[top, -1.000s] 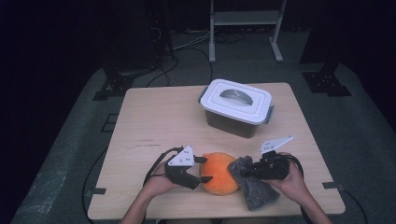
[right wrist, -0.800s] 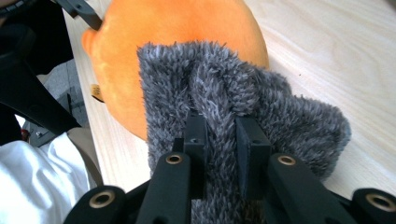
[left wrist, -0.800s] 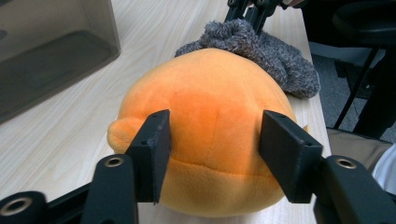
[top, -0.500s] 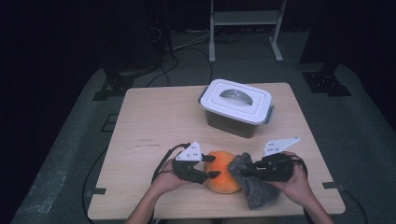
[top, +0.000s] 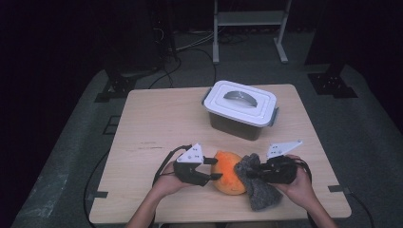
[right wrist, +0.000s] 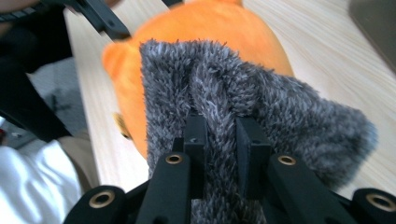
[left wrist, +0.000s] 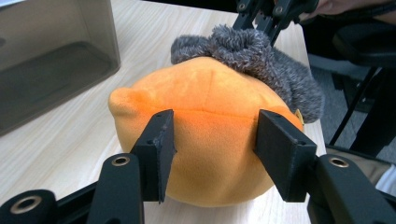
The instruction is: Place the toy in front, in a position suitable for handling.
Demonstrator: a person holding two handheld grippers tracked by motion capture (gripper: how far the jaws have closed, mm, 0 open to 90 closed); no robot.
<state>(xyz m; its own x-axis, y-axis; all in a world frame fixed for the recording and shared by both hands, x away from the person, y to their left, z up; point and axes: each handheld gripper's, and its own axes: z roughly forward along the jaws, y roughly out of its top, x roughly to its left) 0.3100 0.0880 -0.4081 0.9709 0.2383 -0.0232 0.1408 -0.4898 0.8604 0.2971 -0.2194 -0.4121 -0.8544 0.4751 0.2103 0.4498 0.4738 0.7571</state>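
An orange plush toy (top: 229, 175) lies near the table's front edge, with a grey furry cloth (top: 260, 191) against its right side. My left gripper (top: 216, 176) comes at the toy from the left. In the left gripper view its jaws have just been closing, and the pads now press both sides of the orange plush toy (left wrist: 210, 130). My right gripper (top: 248, 173) is shut on a fold of the grey furry cloth (right wrist: 280, 112), pinched between the pads of the right gripper (right wrist: 220, 135), with the orange toy (right wrist: 210, 23) just behind.
A lidded white-and-grey plastic box (top: 240, 102) stands at the back right of the wooden table (top: 157, 123). Both forearms come in over the front edge. Cables and metal stand legs lie on the dark floor beyond.
The left gripper's jaws have closed in on the orange plush toy. The right gripper has kept its hold on the grey cloth without moving.
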